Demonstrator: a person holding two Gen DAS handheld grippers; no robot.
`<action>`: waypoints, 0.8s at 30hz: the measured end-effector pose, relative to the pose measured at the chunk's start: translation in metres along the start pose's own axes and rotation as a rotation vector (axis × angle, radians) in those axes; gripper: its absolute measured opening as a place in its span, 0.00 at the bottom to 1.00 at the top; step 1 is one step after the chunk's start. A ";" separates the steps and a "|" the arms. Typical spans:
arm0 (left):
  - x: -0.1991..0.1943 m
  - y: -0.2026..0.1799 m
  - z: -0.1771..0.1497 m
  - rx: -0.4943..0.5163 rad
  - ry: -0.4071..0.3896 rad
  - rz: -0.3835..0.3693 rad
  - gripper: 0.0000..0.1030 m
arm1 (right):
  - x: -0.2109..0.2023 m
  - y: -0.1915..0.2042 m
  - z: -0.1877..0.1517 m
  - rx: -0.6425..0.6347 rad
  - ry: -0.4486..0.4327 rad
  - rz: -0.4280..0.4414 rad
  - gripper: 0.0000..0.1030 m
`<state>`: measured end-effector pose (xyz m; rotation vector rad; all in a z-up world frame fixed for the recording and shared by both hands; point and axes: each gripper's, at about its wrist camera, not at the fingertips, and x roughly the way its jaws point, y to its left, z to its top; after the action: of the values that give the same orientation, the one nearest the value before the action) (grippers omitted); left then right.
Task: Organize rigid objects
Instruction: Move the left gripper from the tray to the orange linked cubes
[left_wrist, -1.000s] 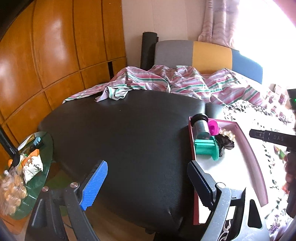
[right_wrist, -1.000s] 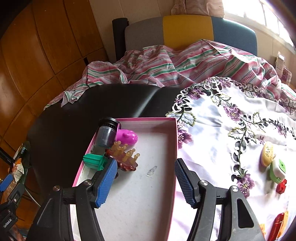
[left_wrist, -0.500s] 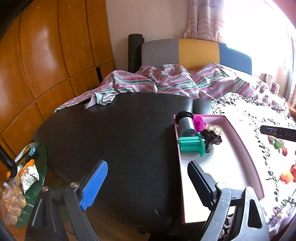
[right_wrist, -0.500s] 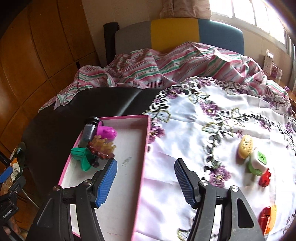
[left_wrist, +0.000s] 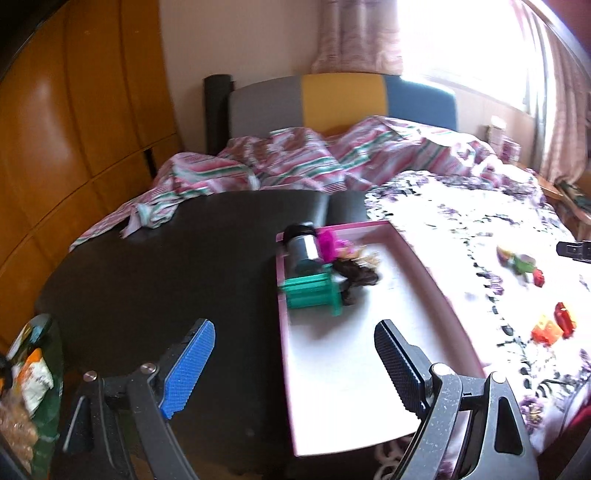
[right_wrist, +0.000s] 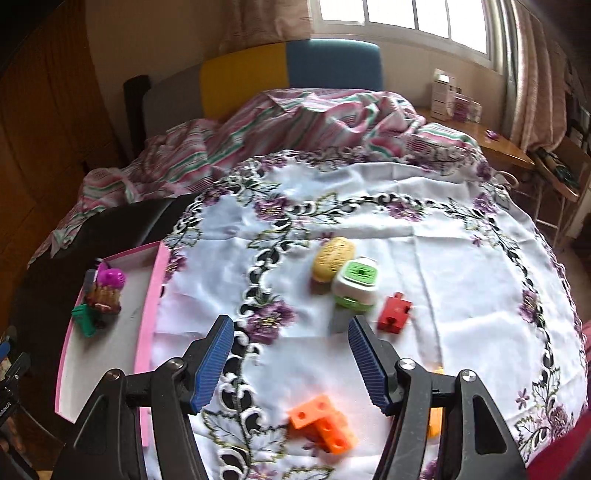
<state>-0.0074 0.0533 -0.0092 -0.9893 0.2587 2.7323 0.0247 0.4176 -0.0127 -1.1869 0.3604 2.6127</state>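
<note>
Nearest the right tool (right_wrist: 291, 363), whose blue ribbed fingers stand spread and empty, an orange plastic building block (right_wrist: 322, 422) lies on the white floral-embroidered cloth (right_wrist: 424, 258) covering the table, just below and between the fingers. A little farther on sit a red plastic block (right_wrist: 394, 313), a white-and-green box-shaped toy (right_wrist: 355, 283) and, touching its far side, a yellow oval sponge-like piece (right_wrist: 333, 258). These loose pieces look like what is left to sort.

The left tool (left_wrist: 291, 363) hangs equally spread and empty over the near end of the shallow pink-rimmed tray (left_wrist: 417, 254), which lies partly on the black table surface (left_wrist: 166, 258). At the tray's far end are gathered a green plastic spool (left_wrist: 310, 291), a dark grey cylinder (left_wrist: 301, 247), a magenta toy (left_wrist: 328, 242) and a brown comb-like clip (left_wrist: 356, 271).

Judging from this, the step in hand is reaching for the next loose piece. The next move calls for lowering the right tool around one block, pinching it, and carrying it left into the tray's bare white floor.

Beyond lie a striped pink-and-green sheet (right_wrist: 280, 125) and a grey, yellow and blue headboard (left_wrist: 343, 103).
</note>
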 end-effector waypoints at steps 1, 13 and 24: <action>0.001 -0.005 0.002 0.010 0.000 -0.018 0.86 | -0.002 -0.012 0.000 0.025 0.000 -0.013 0.63; 0.026 -0.119 0.024 0.198 0.078 -0.347 0.77 | -0.009 -0.143 -0.039 0.501 -0.043 -0.113 0.63; 0.045 -0.269 -0.002 0.433 0.177 -0.648 0.88 | -0.010 -0.145 -0.040 0.527 -0.060 -0.097 0.64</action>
<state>0.0321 0.3175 -0.0636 -0.9719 0.4448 1.9066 0.1062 0.5398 -0.0483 -0.9131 0.8860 2.2554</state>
